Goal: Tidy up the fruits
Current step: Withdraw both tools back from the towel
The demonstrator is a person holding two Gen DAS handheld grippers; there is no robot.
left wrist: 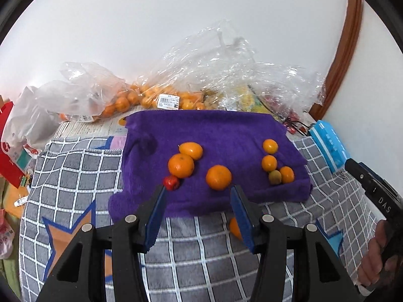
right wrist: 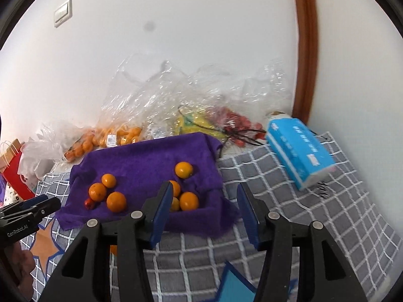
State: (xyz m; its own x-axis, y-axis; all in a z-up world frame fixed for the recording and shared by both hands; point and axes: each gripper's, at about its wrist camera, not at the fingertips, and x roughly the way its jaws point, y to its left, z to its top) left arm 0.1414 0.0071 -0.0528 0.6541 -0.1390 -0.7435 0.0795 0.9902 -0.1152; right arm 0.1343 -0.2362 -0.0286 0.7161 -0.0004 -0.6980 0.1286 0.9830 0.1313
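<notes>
Purple towel (left wrist: 226, 130): seven oranges (left wrist: 218, 177), one kiwi (left wrist: 275, 177) (one red fruit (left wrist: 171, 182))

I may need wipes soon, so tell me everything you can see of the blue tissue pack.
The blue tissue pack is a soft, rectangular pack in glossy light-blue plastic wrap with white print and a white end panel. It looks sealed and full. It lies flat, angled diagonally, on the grey checked cloth near the white wall, to the right of the purple towel and apart from it. Dark stems from the red fruit lie by its far end; whether they touch it is unclear. Neither gripper touches it.
</notes>
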